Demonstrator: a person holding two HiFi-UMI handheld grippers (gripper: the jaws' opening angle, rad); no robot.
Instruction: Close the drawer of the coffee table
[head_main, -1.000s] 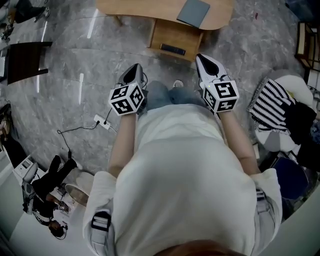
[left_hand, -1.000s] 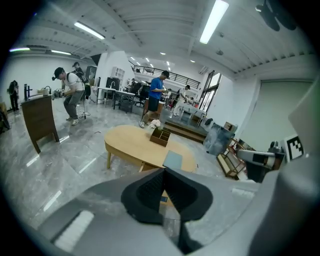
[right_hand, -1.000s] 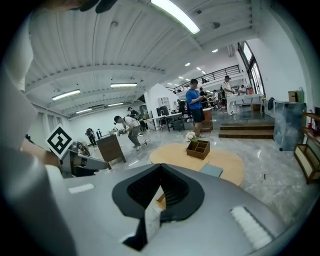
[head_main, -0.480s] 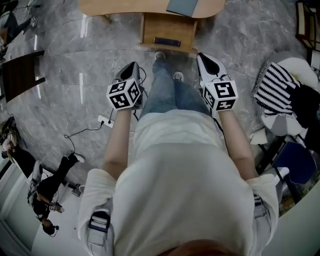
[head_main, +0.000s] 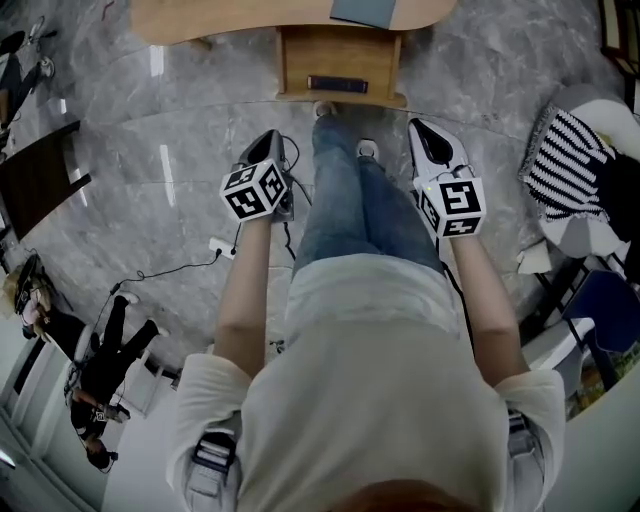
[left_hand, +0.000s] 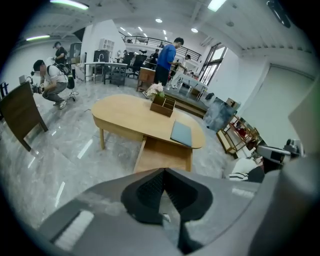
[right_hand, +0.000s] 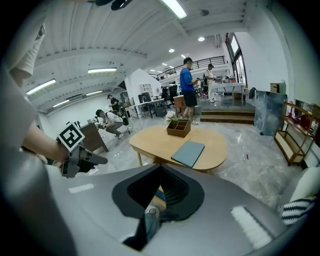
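The left gripper (head_main: 268, 145) and right gripper (head_main: 425, 135) are hanging with fingers pressed together, empty, on either side of the person's legs (head_main: 355, 205). The drawer (head_main: 340, 62) is standing pulled out beneath the tabletop (head_main: 190, 15), ahead of both and well apart.

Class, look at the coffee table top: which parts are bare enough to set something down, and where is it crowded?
The coffee table is bare across its left half, up to the wooden box and the blue-grey pad. Those two crowd the middle and right. The open drawer holds only a dark flat item near its front.
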